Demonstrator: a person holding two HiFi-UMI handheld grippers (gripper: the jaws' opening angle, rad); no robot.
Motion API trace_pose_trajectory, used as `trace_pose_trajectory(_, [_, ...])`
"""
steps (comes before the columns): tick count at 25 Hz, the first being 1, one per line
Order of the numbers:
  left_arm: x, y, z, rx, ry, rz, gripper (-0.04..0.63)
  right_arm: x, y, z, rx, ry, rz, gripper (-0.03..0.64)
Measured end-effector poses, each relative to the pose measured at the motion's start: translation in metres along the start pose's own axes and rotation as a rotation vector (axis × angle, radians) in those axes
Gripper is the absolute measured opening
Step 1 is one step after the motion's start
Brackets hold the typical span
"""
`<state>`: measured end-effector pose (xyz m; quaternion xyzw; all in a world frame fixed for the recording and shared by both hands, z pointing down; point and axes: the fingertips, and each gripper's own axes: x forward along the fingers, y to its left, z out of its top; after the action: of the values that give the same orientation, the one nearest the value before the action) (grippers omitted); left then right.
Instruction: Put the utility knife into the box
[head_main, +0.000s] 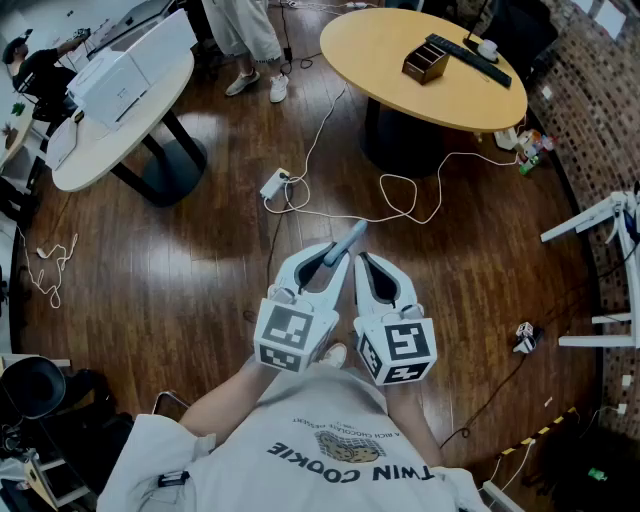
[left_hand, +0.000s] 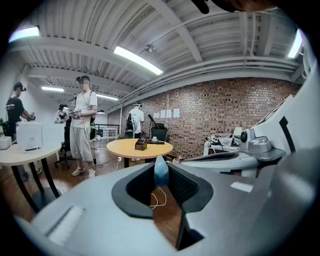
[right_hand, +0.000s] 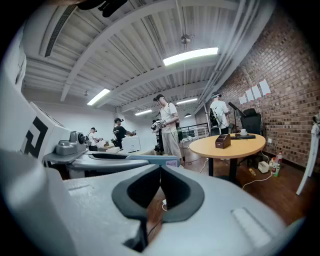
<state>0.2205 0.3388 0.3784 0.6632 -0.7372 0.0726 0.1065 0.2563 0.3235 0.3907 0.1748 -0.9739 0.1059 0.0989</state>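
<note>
A blue-grey utility knife (head_main: 348, 241) sticks out forward from my left gripper (head_main: 331, 262), whose jaws are shut on its handle. In the left gripper view the knife (left_hand: 160, 170) stands pinched between the dark pads. My right gripper (head_main: 362, 263) hangs close beside the left one, shut with nothing in it; its pads meet in the right gripper view (right_hand: 160, 170), where the knife (right_hand: 150, 159) shows at the left. A small dark brown box (head_main: 424, 62) stands on the round yellow table (head_main: 380, 45), far ahead over the floor. The same box (left_hand: 141, 144) (right_hand: 222, 141) shows in both gripper views.
A white power strip (head_main: 274, 183) and looping white cables (head_main: 400, 200) lie on the wooden floor between me and the table. A white table (head_main: 130, 130) with white boxes stands at the far left. A white rack (head_main: 605, 215) is at the right. People (left_hand: 82, 125) stand around the room.
</note>
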Motion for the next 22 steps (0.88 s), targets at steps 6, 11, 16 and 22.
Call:
trace_pose_trajectory(6, [0.029, 0.028, -0.005, -0.002, 0.005, -0.035, 0.077, 0.041, -0.011, 0.006, -0.006, 0.011, -0.014, 0.003])
trace_pose_trajectory(11, [0.061, 0.073, 0.005, -0.018, 0.0, -0.065, 0.077, 0.092, -0.019, 0.019, -0.018, 0.024, -0.045, 0.003])
trace_pose_trajectory(16, [0.089, 0.13, 0.009, -0.038, 0.007, -0.09, 0.077, 0.155, -0.018, 0.032, -0.027, 0.038, -0.069, 0.003])
trace_pose_trajectory(22, [0.12, 0.192, 0.015, -0.049, 0.005, -0.131, 0.077, 0.222, -0.016, 0.046, -0.046, 0.055, -0.106, 0.003])
